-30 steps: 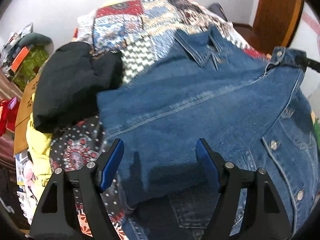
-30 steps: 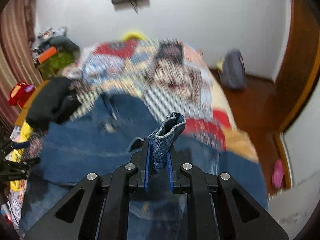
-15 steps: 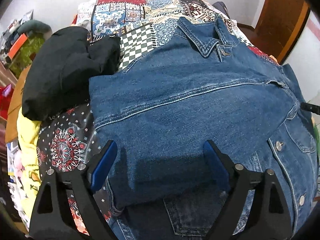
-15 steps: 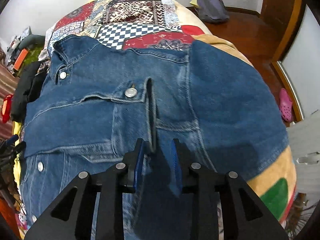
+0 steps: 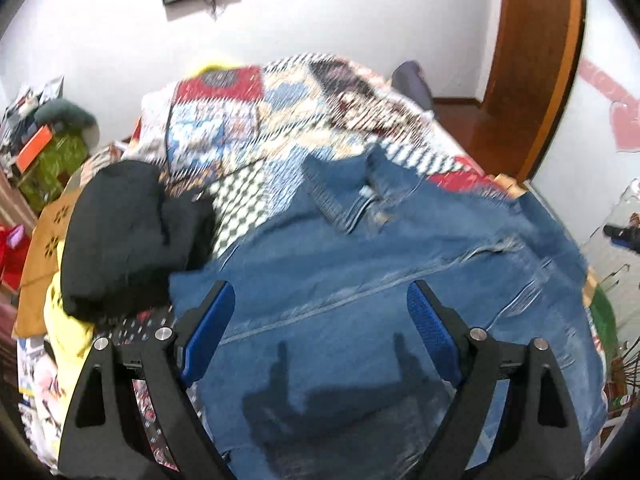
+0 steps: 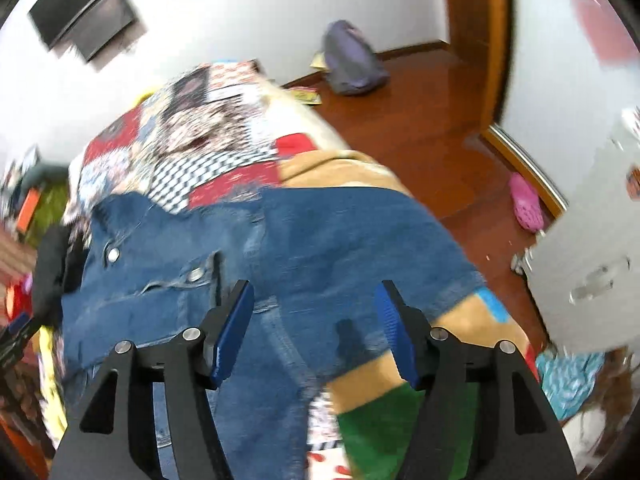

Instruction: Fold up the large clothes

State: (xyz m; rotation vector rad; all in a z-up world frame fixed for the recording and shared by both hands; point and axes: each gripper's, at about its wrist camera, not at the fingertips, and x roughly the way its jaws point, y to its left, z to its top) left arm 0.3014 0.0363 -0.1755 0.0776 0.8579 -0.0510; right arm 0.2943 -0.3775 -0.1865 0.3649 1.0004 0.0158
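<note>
Denim jacket (image 5: 360,280) apparently flat beneath empty, parted left tongs (image 5: 320,308)

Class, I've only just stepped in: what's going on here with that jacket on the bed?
A person is folding a denim jacket spread on a patchwork bedspread, with a handheld tool in each hand. Neither grips it now. The left tool hovers wide open over the cloth; the right tool is opening with nothing between its pads. A black garment lies beside the jacket.
</note>
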